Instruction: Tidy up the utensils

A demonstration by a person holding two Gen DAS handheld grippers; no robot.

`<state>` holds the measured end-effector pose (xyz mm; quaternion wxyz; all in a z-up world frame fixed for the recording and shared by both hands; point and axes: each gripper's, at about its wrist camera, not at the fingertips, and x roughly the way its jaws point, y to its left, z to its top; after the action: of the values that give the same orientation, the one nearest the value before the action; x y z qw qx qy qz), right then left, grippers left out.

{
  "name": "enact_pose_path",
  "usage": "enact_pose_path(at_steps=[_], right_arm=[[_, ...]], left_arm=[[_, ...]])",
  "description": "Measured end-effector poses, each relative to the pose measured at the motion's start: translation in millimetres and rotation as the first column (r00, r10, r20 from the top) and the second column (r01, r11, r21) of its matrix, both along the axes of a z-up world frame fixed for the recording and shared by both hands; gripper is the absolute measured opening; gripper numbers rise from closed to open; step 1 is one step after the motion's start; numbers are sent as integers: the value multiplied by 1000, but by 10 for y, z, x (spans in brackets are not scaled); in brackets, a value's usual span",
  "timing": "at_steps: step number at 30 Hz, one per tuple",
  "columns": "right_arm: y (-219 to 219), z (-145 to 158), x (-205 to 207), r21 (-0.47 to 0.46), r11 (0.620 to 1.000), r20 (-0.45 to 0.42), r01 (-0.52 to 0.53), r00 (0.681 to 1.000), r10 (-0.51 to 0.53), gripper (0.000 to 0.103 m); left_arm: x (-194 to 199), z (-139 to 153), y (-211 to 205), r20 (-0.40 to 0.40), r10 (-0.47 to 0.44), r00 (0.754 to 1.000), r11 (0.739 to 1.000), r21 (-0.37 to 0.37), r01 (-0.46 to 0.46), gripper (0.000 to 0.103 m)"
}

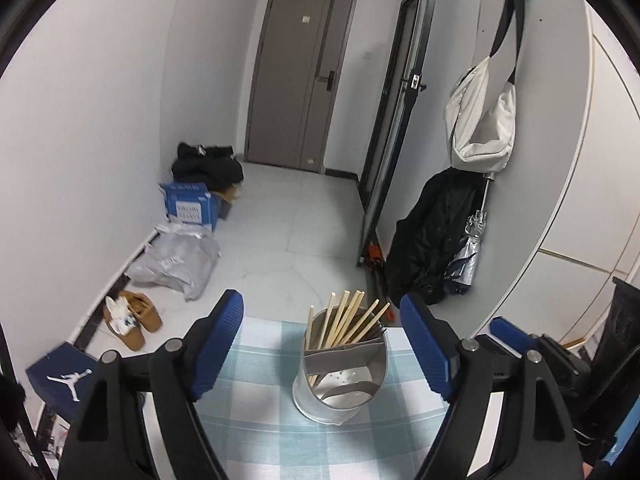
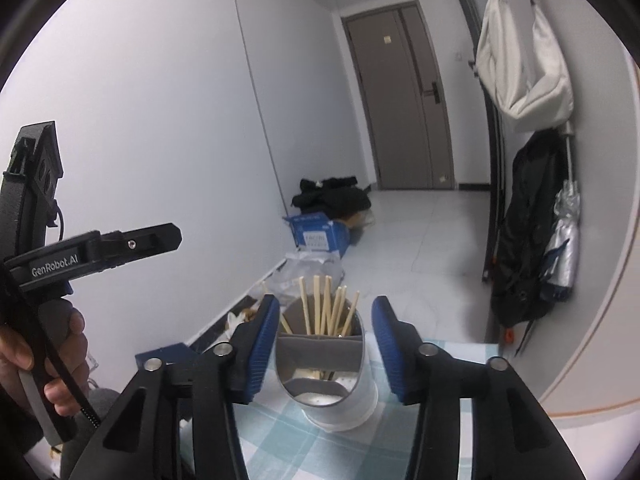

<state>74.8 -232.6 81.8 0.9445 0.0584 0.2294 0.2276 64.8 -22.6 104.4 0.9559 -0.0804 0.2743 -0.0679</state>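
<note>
A round metal utensil holder [image 1: 340, 376] stands on a blue-and-white checked tablecloth [image 1: 256, 408]. A grey divider splits it into compartments. Several wooden chopsticks [image 1: 348, 320] lean in its far compartment; the near compartments look empty. My left gripper [image 1: 322, 344] is open and empty, its blue pads [image 1: 218, 344] either side of the holder, held short of it. In the right wrist view the holder [image 2: 324, 372] with chopsticks [image 2: 324, 308] sits between my open, empty right gripper's [image 2: 325, 344] pads [image 2: 262, 344]. The left gripper's body [image 2: 80, 256] shows at far left, held by a hand.
The table's far edge is just behind the holder. Beyond it lie floor clutter: a blue box [image 1: 190, 204], grey bags [image 1: 176, 260], shoes [image 1: 132, 316], a Jordan shoebox [image 1: 60, 380]. A white bag [image 1: 484, 116], black coat and folded umbrella [image 1: 468, 252] hang on the right wall.
</note>
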Motion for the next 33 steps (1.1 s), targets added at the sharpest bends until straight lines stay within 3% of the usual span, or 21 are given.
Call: enact_pose_path(at_steps=[9, 13, 24, 33], right_arm=[[-79, 47, -409, 18, 999, 67, 44, 997, -45, 72], [-84, 40, -548, 18, 998, 82, 53, 995, -54, 78], [-39, -116, -872, 1, 998, 130, 68, 989, -67, 93], [-78, -308, -935, 6, 994, 151, 106, 983, -106, 97]], left_arm=[[-369, 14, 13, 94, 44, 995, 999, -3, -44, 98], [-509, -2, 17, 131, 59, 990, 998, 6, -60, 102], [-709, -214, 64, 179, 101, 979, 995, 8, -104, 102], [-749, -453, 83, 213, 122, 969, 992, 0, -125, 102]])
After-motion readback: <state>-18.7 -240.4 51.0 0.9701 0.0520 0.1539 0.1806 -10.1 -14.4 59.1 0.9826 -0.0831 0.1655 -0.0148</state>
